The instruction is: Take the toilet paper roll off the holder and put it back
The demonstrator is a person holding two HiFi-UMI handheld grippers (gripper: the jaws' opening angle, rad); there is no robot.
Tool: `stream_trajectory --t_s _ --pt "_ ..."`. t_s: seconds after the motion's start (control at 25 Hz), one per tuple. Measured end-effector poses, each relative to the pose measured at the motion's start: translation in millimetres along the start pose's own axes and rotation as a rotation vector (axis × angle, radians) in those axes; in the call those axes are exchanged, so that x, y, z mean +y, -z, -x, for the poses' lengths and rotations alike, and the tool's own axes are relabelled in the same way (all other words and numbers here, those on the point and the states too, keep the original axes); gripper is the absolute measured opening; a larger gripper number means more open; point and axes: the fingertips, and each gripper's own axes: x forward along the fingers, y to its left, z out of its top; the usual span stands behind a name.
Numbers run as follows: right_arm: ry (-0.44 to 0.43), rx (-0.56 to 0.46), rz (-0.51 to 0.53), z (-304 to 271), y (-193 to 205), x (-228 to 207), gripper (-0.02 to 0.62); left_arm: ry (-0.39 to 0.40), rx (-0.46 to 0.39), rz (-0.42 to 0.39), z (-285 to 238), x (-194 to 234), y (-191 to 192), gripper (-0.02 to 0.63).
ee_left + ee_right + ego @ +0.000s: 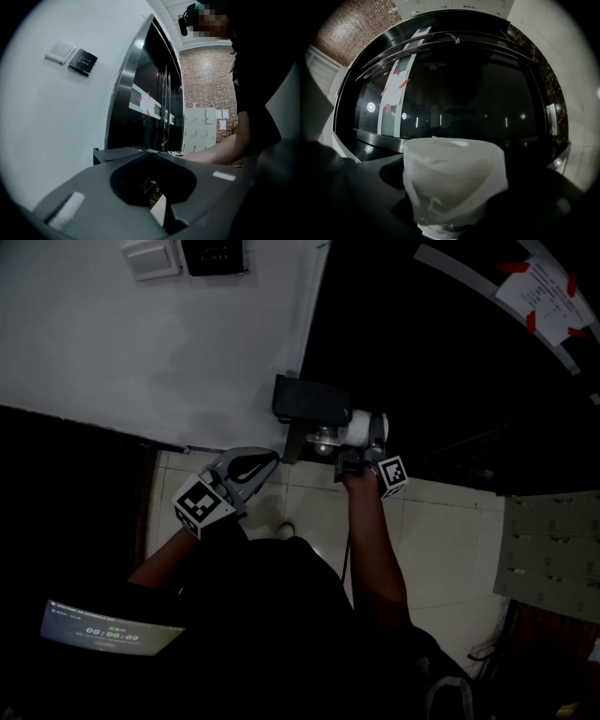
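Gripping the toilet paper roll (364, 427) from both sides, the right hand-held gripper (360, 454) is closed on it, with the dark jaws pressed against the white roll. In the right gripper view the roll is seen standing between the jaws, its top edge turned away from the camera and its outer layer loose and crumpled. The roll is held just beyond the jaw tips and directly beside the black holder (309, 399), which lies to the left of this hand-held gripper. Whether the roll is touching the holder's bar cannot be told. Ahead of the roll a dark glass door (454, 93) is seen, and a white paper notice (396, 84) is fixed to it with red tape.

The left hand-held gripper (270, 460) is closed and empty. Its jaw tips are brought together, and only the oval gap of the jaw shape is left behind them. It is held near the lower left corner of the holder, and it cannot be told whether the tips touch it. A white wall (141, 343) rises to the left of it, where a white switch (150, 257) and a black plate (216, 254) are mounted side by side. A tiled floor (441, 531) lies below both hand-held grippers.
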Motion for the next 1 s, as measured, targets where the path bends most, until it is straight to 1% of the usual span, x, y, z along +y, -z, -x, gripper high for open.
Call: stream_trajectory --t_s 0.24,0.36,0.72,0.84,1.0 --pt "-0.004 0.01 -0.019 -1.2 16.4 3.6 0.472 -0.002 0.0 0.005 0.3 -0.6 0.5 0.005" --pt "0.01 0.015 -0.021 0.0 28.5 9.7 0.472 -0.004 0.001 0.005 1.3 -0.5 1.4 0.005" --pt "0.012 0.062 -0.023 -4.7 66.3 8.3 0.472 -0.011 0.005 0.019 2.5 -0.6 -0.1 0.005" --pt "0.029 0.076 -0.024 -4.2 79.8 7.3 0.472 -0.014 0.0 0.011 3.2 0.8 2.1 0.005" --pt "0.029 0.101 -0.035 -6.5 99.9 9.5 0.472 -0.018 0.008 0.013 1.9 1.2 -0.5 0.004"
